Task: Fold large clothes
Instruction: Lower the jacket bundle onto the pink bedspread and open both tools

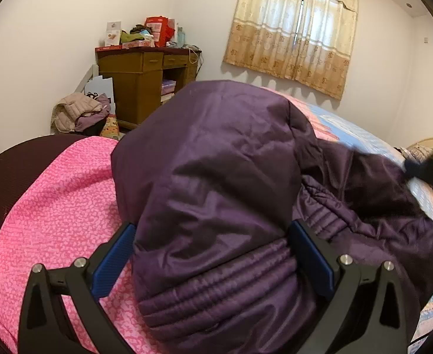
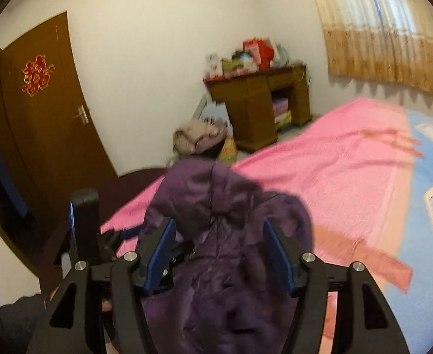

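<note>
A large purple padded jacket [image 1: 216, 177] lies bunched on the pink bedspread [image 1: 54, 206]. In the left wrist view its ribbed section fills the gap between my left gripper's [image 1: 210, 253] blue pads [image 1: 116, 259], which stand wide and press on both sides of the bulk. In the blurred right wrist view the jacket [image 2: 222, 265] lies between and under my right gripper's [image 2: 219, 253] fingers. Those jaws stand apart, with a gap beside the left pad [image 2: 160, 253]. A dark blurred shape [image 1: 429, 171] sits at the jacket's far right edge.
The bed has a pink cover [image 2: 319, 162] and a blue patterned sheet [image 2: 429, 206]. A wooden desk [image 1: 145, 79] piled with boxes stands by the far wall, with a heap of clothes [image 1: 78, 115] on the floor beside it. A brown door [image 2: 45, 103] is at left, a curtained window [image 1: 293, 26] behind.
</note>
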